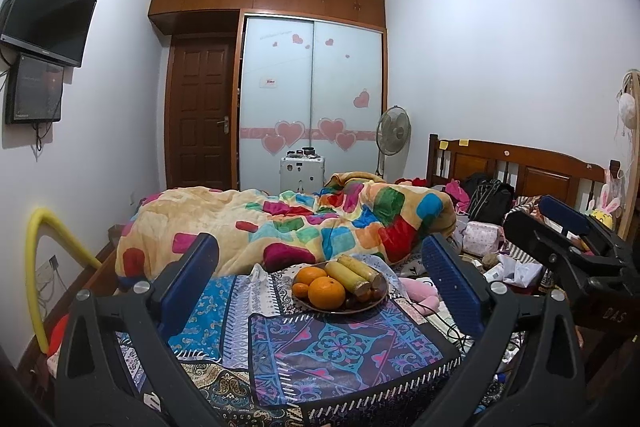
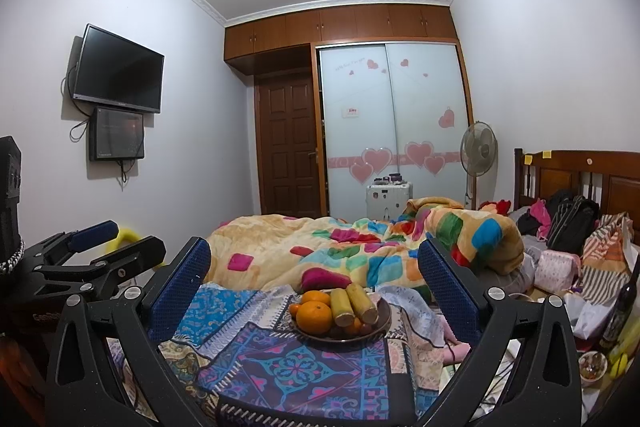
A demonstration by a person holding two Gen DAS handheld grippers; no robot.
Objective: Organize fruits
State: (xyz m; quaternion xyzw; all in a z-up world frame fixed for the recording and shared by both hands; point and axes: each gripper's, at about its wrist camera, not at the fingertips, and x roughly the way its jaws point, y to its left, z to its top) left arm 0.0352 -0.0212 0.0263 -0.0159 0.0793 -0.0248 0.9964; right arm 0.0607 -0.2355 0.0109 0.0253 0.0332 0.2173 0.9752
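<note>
A brown plate point(image 1: 378, 301) stands on a patterned cloth on the bed. It holds oranges point(image 1: 327, 291), two yellow-green cane pieces point(image 1: 347, 275) and small dark fruits. It also shows in the right wrist view point(image 2: 385, 319), with an orange point(image 2: 314, 317) and the cane pieces point(image 2: 361, 303). My left gripper point(image 1: 320, 281) is open and empty, short of the plate. My right gripper point(image 2: 314, 285) is open and empty, also short of it. The right gripper shows at the right of the left view point(image 1: 560, 227); the left one at the left of the right view point(image 2: 100, 243).
A patchwork blanket point(image 1: 320, 223) is heaped behind the plate. Bags and clothes point(image 1: 488, 203) clutter the headboard side. A dark bottle point(image 2: 622, 303) and a small bowl point(image 2: 592, 367) stand at the right. A yellow foam tube point(image 1: 36, 267) curves at the left.
</note>
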